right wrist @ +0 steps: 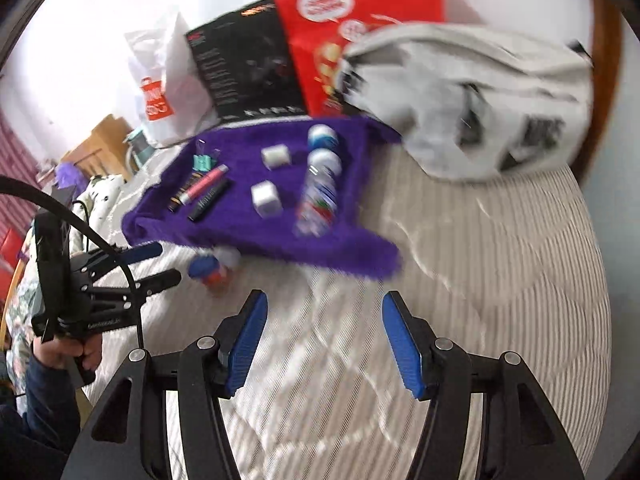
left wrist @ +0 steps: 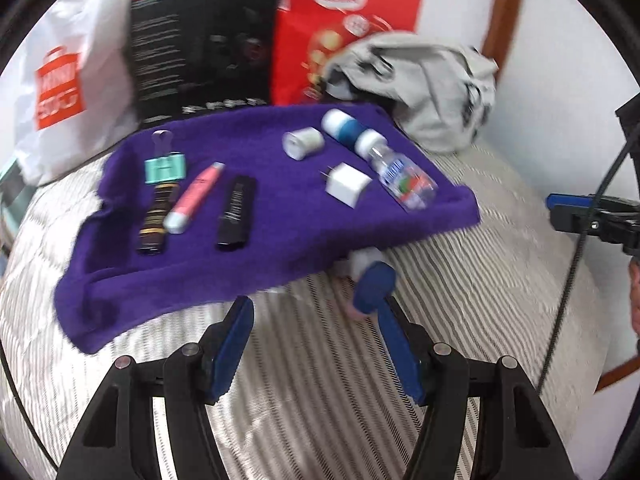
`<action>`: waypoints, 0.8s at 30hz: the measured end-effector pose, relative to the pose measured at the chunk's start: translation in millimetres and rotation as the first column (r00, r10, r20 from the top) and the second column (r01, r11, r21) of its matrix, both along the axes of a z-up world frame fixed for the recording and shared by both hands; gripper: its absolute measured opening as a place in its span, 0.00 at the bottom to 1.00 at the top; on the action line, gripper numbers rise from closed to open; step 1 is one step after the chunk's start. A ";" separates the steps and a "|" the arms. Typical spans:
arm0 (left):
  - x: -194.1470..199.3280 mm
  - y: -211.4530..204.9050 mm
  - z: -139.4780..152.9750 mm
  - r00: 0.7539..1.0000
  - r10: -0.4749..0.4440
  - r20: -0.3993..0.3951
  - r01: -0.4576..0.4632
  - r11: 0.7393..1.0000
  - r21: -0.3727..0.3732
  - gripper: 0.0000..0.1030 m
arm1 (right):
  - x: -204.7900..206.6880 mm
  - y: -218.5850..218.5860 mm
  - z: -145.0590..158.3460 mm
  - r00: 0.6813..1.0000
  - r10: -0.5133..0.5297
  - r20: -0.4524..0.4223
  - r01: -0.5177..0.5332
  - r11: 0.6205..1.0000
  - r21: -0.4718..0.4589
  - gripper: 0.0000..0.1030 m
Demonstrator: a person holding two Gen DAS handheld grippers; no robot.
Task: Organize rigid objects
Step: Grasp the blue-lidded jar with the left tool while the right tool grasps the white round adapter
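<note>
The bed (left wrist: 460,320), under a striped cover, carries everything. On it the purple towel (left wrist: 280,200) seems laid out as a sorting mat: small rigid things lie in rows there, the clear bottle (left wrist: 400,176) on its side, white adapter (left wrist: 347,184) beside it, black tube (left wrist: 236,212), pink tube (left wrist: 194,196) and teal binder clip (left wrist: 165,168) to the left. One blue-capped bottle (right wrist: 210,270) lies off the towel, just beyond its near edge, likely next to be sorted; blur hides its label. Left gripper (left wrist: 316,320) is near it, jaws apart and empty; right gripper (right wrist: 324,320) likewise spread, holding nothing
</note>
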State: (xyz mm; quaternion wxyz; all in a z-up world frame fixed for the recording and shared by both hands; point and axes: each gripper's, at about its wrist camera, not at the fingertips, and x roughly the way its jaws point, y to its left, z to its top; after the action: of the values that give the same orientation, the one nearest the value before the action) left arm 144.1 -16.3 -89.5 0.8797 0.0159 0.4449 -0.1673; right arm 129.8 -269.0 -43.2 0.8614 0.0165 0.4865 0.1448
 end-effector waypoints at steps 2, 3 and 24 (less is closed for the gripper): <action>-3.0 -8.1 -4.6 0.999 -0.034 0.004 0.033 0.999 0.022 0.61 | -8.1 -11.3 -6.3 0.999 -0.030 -0.012 0.030 1.000 0.003 0.58; -2.4 -11.6 -6.5 0.999 -0.045 0.003 0.045 0.998 0.032 0.61 | -11.5 -15.3 -9.0 0.999 -0.042 -0.018 0.042 0.999 0.007 0.58; 10.7 -44.2 -23.6 0.973 -0.223 -0.056 0.225 0.974 0.029 0.20 | -7.4 -18.6 -50.9 0.991 -0.055 -0.122 0.059 0.998 0.028 0.58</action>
State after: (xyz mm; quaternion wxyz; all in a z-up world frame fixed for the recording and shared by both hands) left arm 154.8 -60.4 -113.1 0.8429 0.0769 0.4659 -0.2580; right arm 122.4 -287.6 -94.1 0.8338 0.0528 0.5347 0.1266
